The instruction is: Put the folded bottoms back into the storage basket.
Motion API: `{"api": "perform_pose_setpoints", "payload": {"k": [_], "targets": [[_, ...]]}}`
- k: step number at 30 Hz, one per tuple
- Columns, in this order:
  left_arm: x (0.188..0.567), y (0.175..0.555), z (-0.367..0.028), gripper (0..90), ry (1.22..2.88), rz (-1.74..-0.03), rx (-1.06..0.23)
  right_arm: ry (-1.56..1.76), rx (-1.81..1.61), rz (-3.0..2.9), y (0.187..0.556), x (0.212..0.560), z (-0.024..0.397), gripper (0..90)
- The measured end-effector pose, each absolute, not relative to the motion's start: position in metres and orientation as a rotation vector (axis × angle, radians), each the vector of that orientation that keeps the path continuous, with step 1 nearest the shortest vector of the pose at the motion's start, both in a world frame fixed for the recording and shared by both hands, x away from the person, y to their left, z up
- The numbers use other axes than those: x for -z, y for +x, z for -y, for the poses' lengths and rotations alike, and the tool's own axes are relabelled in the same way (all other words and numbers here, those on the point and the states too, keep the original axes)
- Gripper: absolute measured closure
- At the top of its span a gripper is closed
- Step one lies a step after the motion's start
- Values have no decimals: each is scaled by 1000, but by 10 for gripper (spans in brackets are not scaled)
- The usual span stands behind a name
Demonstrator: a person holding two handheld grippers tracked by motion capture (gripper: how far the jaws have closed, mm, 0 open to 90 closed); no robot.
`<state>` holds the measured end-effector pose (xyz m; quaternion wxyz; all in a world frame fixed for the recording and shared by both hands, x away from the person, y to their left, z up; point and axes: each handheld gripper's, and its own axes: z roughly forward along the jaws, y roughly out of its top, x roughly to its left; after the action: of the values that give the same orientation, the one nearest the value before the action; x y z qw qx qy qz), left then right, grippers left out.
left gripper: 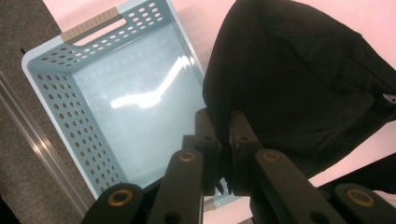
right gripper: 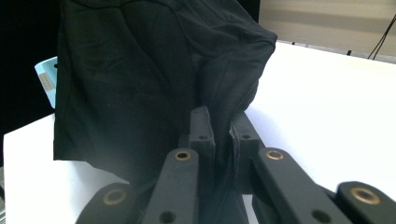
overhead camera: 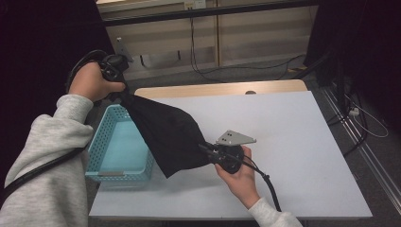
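Observation:
A black cloth [overhead camera: 165, 132] hangs stretched between my two grippers, above the white table [overhead camera: 293, 137] and the right rim of a light blue perforated basket [overhead camera: 118, 142]. My left gripper [overhead camera: 124, 94] is raised at the upper left, shut on the cloth's top corner. Lower down, near the table's middle, my right gripper [overhead camera: 205, 147] is shut on the opposite corner. In the left gripper view the cloth [left gripper: 299, 79] is pinched between the jaws of the left gripper [left gripper: 223, 122], with the empty basket [left gripper: 70, 98] below. The right gripper [right gripper: 220, 122] clamps a fold of the cloth [right gripper: 140, 84].
The basket stands at the table's left edge, its handle slot toward the person. A wooden strip [overhead camera: 222, 88] runs along the table's far edge. Cables [overhead camera: 246, 71] lie on the floor beyond, and a dark curtain hangs at the left.

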<state>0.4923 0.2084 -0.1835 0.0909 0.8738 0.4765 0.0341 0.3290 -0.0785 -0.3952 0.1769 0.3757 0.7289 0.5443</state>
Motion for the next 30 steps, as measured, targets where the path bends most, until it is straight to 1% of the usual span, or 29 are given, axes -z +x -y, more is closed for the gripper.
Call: {"api": "perform_pose_setpoints", "payload": {"k": [7,17,30], "targets": [[182,494,-211,853,2590,-1425,-108,1047,-1541,-2069,328,393,74,822],[168,491,-214,853,2583,-1427,-131,1040,-1565,-2064,329,387,69,822],[153,483,-232,854,2549,-1462,-154,991,-1599,-2086,330,380,53,822]]}}
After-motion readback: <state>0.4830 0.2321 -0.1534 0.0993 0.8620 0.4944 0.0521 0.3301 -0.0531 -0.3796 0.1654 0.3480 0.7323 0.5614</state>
